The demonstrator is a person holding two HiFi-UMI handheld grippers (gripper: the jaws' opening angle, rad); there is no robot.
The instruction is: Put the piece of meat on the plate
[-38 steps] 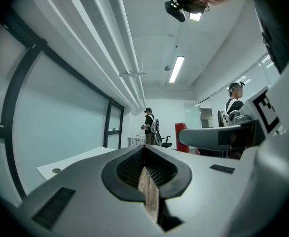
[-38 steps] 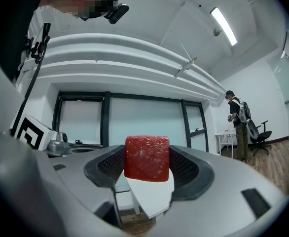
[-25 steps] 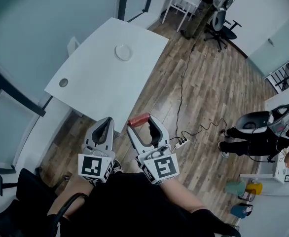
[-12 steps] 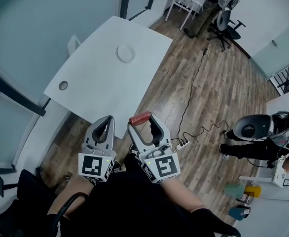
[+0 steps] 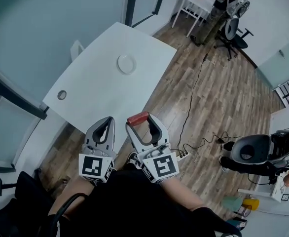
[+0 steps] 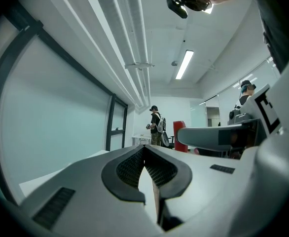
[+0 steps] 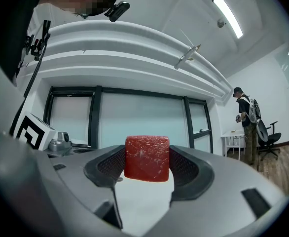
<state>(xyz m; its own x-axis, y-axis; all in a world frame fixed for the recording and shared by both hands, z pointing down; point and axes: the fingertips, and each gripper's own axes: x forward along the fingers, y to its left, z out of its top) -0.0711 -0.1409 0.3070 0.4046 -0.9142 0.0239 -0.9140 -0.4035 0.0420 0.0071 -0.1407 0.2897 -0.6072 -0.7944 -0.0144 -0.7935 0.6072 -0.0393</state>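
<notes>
Right gripper (image 5: 143, 125) clamped on the piece of meat (image 7: 146, 158) — red block between its jaws. Left gripper (image 5: 103, 131) closed, empty. Plate (image 5: 126, 63) sits on the white table (image 5: 95, 88), well apart from both.

The plate (image 5: 126, 63) lies on the worktop (image 5: 97, 90), toward its far end. Off the worktop's near corner, the left tongs (image 5: 106, 121) sit just left of the right tongs (image 5: 140, 121). The piece of meat (image 7: 146, 158) is between the right tongs' jaws.
</notes>
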